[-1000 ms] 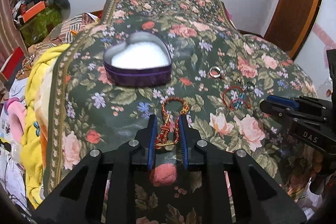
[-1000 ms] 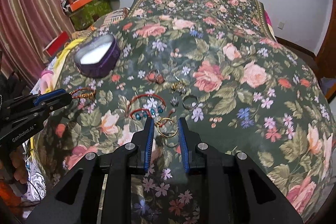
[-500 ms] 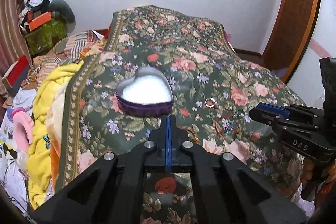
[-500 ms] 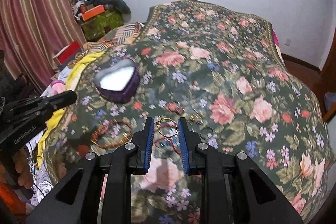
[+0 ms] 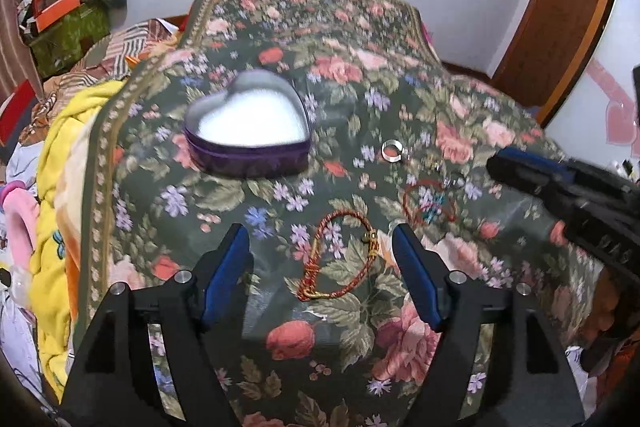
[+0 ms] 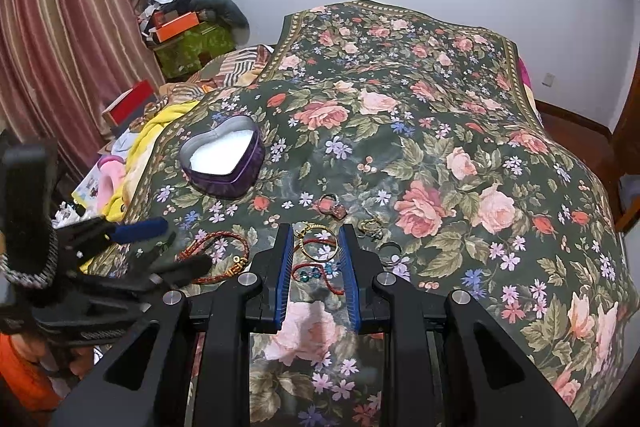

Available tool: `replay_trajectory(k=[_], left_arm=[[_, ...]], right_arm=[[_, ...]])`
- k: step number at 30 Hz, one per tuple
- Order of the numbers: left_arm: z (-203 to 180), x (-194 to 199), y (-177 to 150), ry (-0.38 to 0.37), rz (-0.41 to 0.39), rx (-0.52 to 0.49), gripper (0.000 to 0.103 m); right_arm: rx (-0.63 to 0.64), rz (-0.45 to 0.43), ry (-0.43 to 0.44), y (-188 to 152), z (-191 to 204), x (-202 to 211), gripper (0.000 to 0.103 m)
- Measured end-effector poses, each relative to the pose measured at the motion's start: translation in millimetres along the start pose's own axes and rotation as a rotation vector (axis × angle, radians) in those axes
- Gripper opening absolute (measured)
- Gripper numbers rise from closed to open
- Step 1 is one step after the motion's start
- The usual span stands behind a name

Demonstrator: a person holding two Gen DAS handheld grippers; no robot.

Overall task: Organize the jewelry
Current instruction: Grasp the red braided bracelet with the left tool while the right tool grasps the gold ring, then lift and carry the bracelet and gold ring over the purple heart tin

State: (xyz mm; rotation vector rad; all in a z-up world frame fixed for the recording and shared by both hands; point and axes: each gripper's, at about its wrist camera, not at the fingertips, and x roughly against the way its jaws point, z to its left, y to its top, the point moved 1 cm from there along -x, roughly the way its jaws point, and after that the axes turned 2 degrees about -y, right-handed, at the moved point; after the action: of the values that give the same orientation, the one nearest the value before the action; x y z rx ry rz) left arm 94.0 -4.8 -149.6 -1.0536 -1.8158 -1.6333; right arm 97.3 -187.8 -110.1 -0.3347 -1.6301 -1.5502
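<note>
A purple heart-shaped tin [image 5: 248, 131] with a white lining sits open on the floral bedspread [image 5: 352, 75]. My left gripper [image 5: 320, 231] hovers low over the bed, its jaws opening wide. A red-and-gold braided bracelet [image 5: 340, 259] lies flat between the fingers, untouched by either pad. My right gripper [image 6: 316, 229] is shut on a thin gold hoop [image 6: 318, 247] with a pale bead, lifted off the bed. Under it lies a red cord bracelet with blue beads [image 6: 316, 273]. The tin [image 6: 222, 157] is far left in the right wrist view.
A silver ring [image 5: 392, 150] and small gold and reddish pieces [image 6: 370, 227] lie scattered right of the tin. Yellow and pink bedding [image 5: 60, 187] is piled off the bed's left edge. A wooden door [image 5: 560, 7] stands at the right.
The left jaws pinched at the braided bracelet, shut empty while pulling back, then came down again spread wide around it. The right gripper rose with the gold hoop.
</note>
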Motion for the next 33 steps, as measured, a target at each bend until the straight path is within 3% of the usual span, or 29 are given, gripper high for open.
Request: replay_trajectory(k=[5, 9, 11, 12, 14, 16, 24, 33], left_arm=[[-9.8, -24.3, -8.6, -0.008, 0.069, -0.051, 0.073], [-17.3, -32.6, -16.3, 0.036, 0.055, -0.119, 0.072], [-19.1, -33.6, -17.3, 0.056, 0.047, -0.142, 0.052], [-19.6, -33.7, -17.4, 0.064, 0.049, -0.152, 0.047], [-18.0, -32.3, -16.2, 0.034, 0.055, -0.153, 0.017], [-15.8, -31.8, -15.2, 0.011, 0.062, -0.143, 0.007], [-5.7, -19.8, -13.4, -0.034, 0.030, -0.074, 0.006], [2.4, 17.3, 9.8, 0.004, -0.092, -0.060, 0.006]], right_arm=[[0.003, -0.001, 0.000, 0.1, -1.4, 0.7, 0.021], [0.006, 0.003, 0.001, 0.1, -2.2, 0.4, 0.021], [0.005, 0.004, 0.002, 0.5, -2.4, 0.1, 0.021], [0.006, 0.004, 0.002, 0.6, -2.4, 0.1, 0.021], [0.008, 0.004, 0.002, 0.7, -2.2, -0.1, 0.021], [0.007, 0.003, 0.003, 0.3, -1.6, -0.1, 0.021], [0.013, 0.005, 0.010, 0.5, 2.7, -2.1, 0.021], [0.051, -0.020, 0.034, 17.3, 21.5, -6.1, 0.021]])
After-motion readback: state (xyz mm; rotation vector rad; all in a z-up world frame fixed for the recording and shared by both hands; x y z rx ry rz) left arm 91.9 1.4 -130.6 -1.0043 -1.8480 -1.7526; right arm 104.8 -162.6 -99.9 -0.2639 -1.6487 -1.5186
